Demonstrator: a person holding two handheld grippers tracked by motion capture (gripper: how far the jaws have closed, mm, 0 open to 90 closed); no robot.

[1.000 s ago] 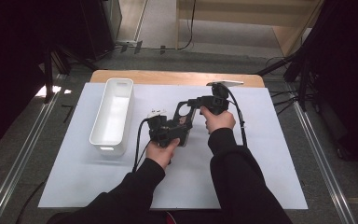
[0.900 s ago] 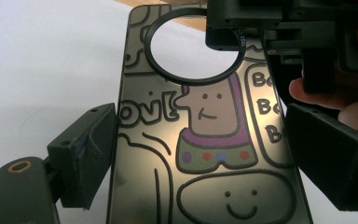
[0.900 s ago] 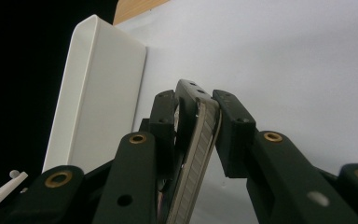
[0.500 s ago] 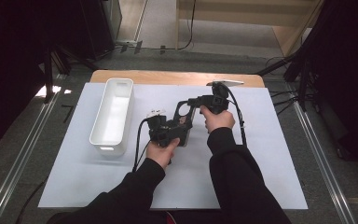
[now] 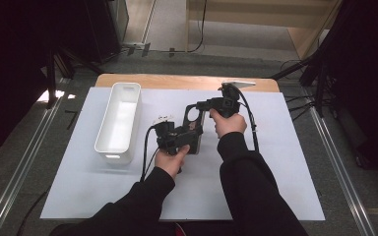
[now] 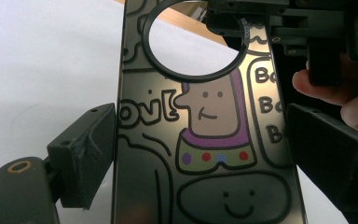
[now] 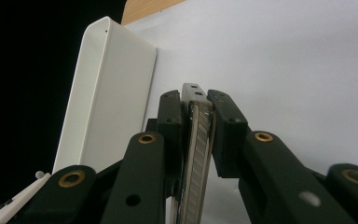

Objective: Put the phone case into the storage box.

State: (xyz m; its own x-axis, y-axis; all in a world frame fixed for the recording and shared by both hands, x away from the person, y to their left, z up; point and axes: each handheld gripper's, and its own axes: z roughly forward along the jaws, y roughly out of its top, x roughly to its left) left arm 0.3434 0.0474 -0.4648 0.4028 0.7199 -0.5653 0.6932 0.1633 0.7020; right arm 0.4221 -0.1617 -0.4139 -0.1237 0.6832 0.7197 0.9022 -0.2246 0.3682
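Both tools are on the same thing here: a flat phone case point(image 6: 205, 140), held up off the tabletop point(image 5: 275, 167) mid-sheet, right of the white bin point(image 5: 119, 123). The right tool point(image 7: 196, 126) is clenched on its edge, jaws pinching it from both sides. The left tool point(image 6: 200, 154) has the case between its jaws, long axis running straight away from it; pads look touching on the edges, but I can't tell if it's truly gripping. Case is dark and glossy with cartoon doodles, a purple-collared figure, a smiley blob and a big round cutout at the far end.
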